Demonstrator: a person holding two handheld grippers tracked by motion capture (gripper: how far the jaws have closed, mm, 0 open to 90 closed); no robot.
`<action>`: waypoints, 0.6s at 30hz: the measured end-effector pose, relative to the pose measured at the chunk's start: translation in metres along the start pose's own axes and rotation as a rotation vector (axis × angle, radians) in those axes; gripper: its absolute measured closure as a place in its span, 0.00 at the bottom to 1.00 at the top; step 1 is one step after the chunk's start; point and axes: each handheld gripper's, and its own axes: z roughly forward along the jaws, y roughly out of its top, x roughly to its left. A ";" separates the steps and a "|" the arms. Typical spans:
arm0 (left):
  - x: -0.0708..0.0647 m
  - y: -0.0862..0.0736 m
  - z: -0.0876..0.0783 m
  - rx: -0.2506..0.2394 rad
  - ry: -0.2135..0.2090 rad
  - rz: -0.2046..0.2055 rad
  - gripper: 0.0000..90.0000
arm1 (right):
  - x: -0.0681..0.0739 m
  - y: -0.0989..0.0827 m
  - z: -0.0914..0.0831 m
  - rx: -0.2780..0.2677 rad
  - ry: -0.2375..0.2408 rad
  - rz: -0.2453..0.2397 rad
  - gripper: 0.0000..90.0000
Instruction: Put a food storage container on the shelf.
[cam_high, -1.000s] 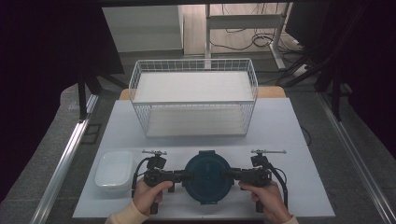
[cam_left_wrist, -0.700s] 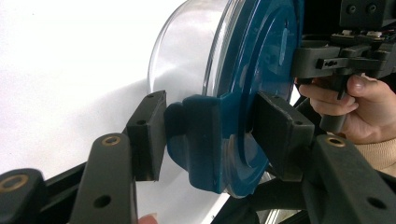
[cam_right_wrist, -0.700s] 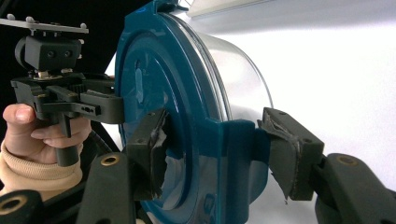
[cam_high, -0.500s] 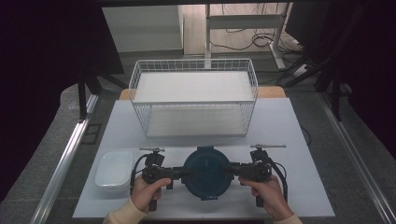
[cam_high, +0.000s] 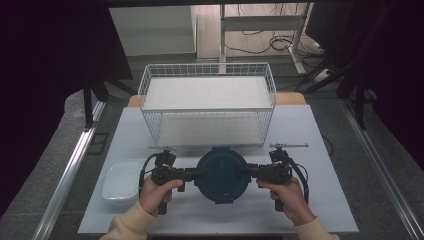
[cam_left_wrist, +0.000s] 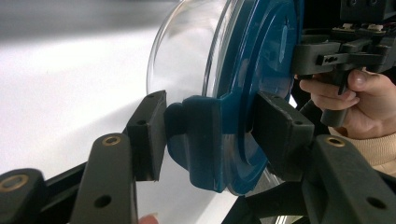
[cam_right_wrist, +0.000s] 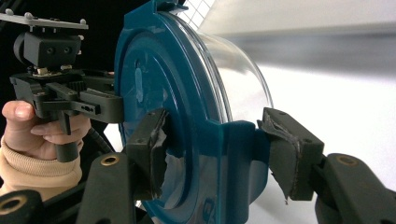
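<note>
A round clear container with a dark blue lid is held between both grippers over the white table's near half. My left gripper is shut on the lid's left latch tab, one pad on each side of it. On the opposite latch tab my right gripper is shut the same way. The clear bowl shows beneath the lid. Each gripper view shows the other hand and gripper beyond the lid: the right gripper and the left gripper.
A white wire basket stands just behind the container, across the middle of the table. A small white rectangular tub sits at the near left, beside the left hand. Dark floor and metal rails flank the table.
The container and both grippers have shifted a little up in the high view, closer to the basket's front. Both grips have held.
</note>
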 end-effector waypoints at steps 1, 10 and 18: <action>0.000 0.003 -0.001 -0.002 0.000 0.001 0.51 | 0.001 0.002 -0.001 0.000 0.001 0.000 0.47; -0.005 0.024 -0.009 -0.012 0.001 0.009 0.51 | 0.005 0.023 -0.003 -0.018 0.007 -0.016 0.47; -0.011 0.044 -0.018 -0.022 0.008 0.030 0.51 | 0.012 0.043 -0.007 -0.031 0.015 -0.032 0.47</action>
